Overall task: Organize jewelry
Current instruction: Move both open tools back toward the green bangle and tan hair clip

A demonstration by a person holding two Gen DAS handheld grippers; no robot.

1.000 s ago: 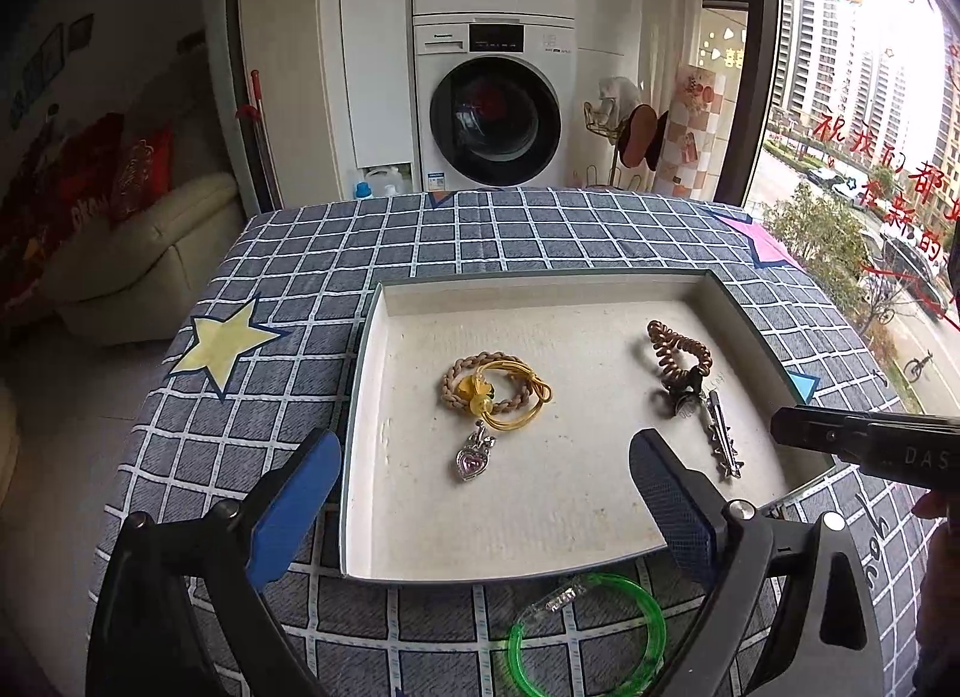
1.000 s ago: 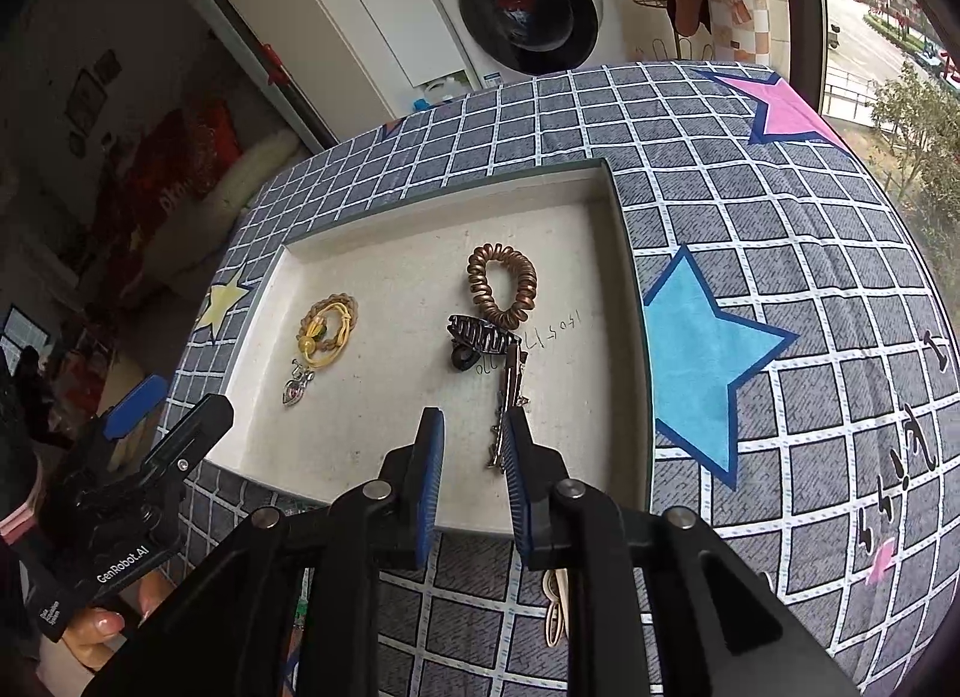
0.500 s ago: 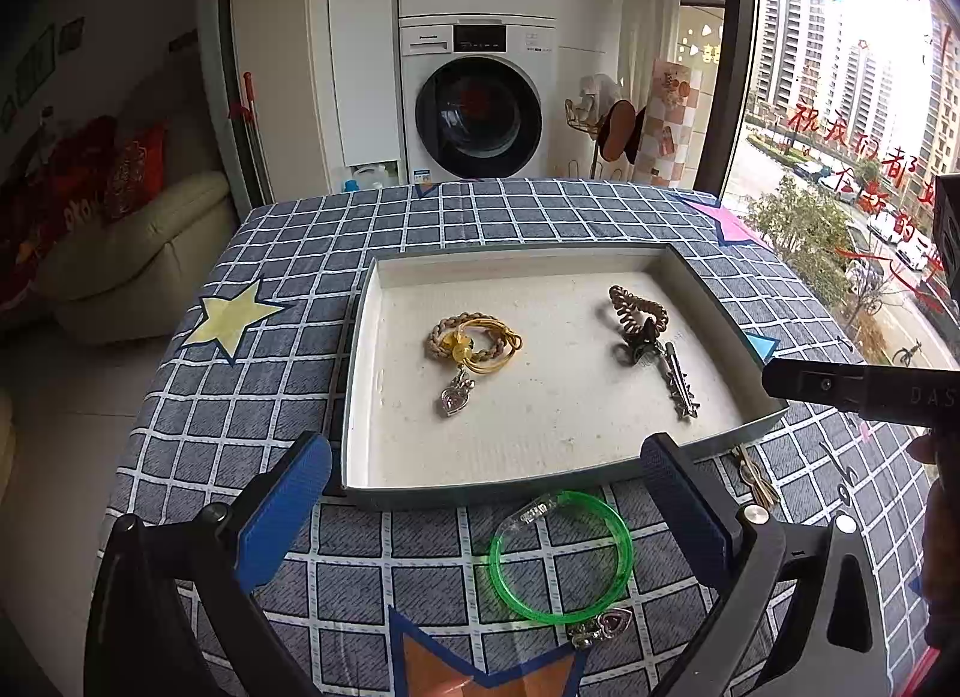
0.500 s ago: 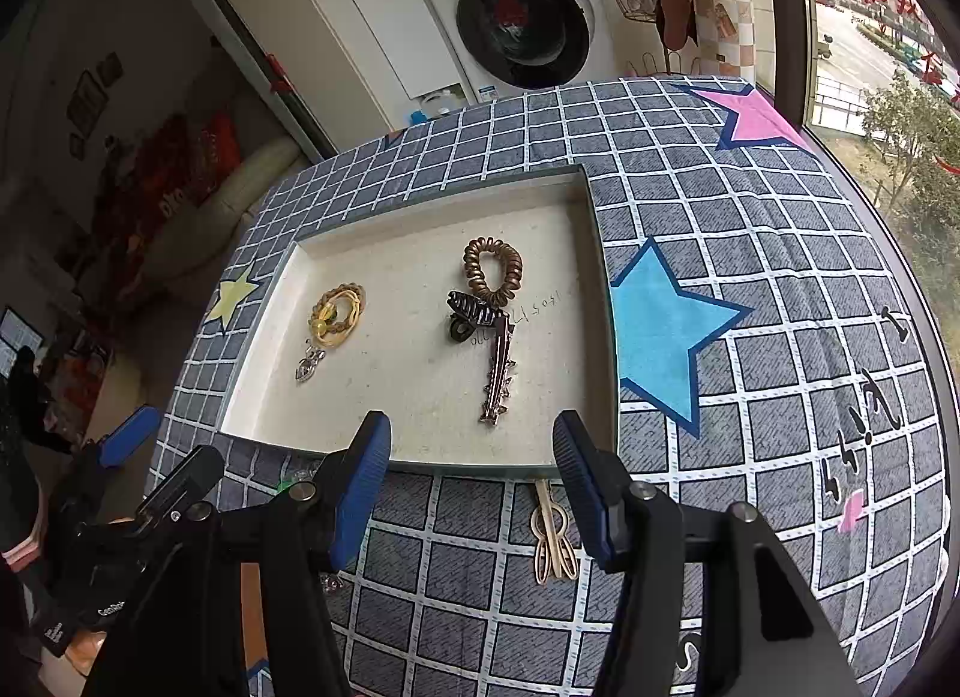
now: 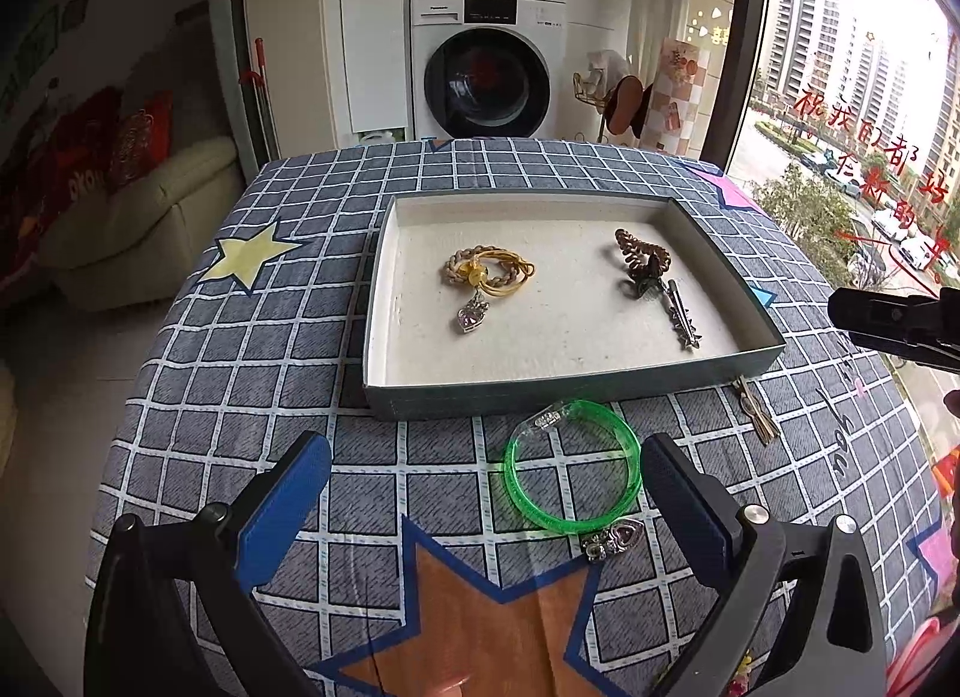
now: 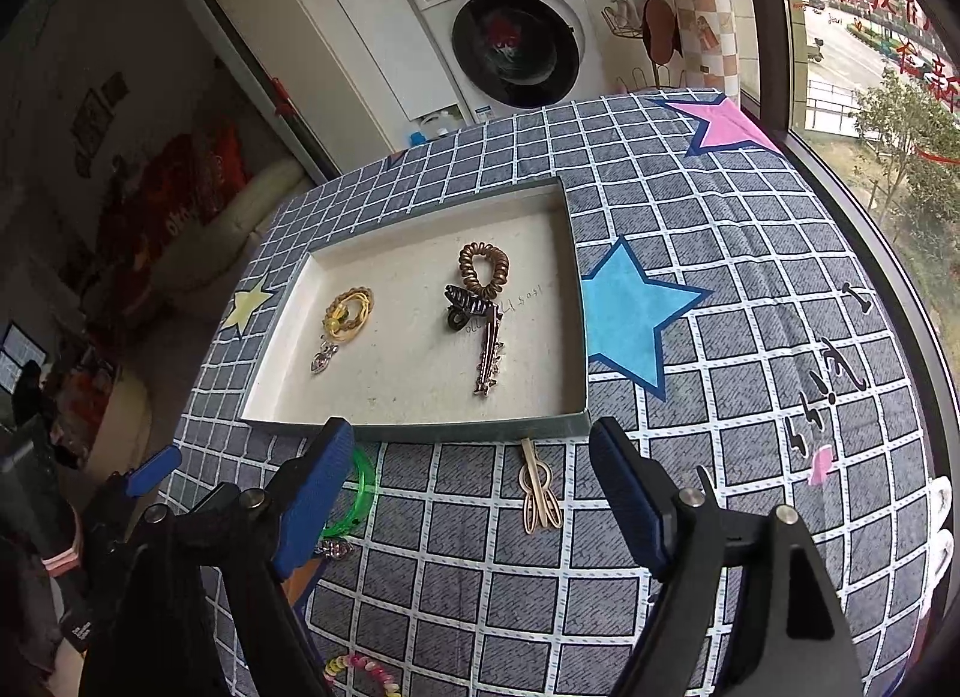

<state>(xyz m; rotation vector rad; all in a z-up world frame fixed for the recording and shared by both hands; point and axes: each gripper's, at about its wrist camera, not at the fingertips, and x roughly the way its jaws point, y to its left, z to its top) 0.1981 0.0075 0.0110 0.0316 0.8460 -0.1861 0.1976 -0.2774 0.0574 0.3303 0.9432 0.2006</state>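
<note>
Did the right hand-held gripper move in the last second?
Yes. The right hand-held gripper backed out of the tray toward the person, and its jaws opened.

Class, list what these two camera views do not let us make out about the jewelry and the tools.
- Green bangle: in the right wrist view, mostly hidden behind the right tool's finger.
- Bead bracelet: cut off by the bottom edge of the right wrist view.
- Handwriting in the tray: too small to read.
- Heart pendant: right wrist view, partly hidden by the same finger.
- Left tool: its handle is cut off below.
</note>
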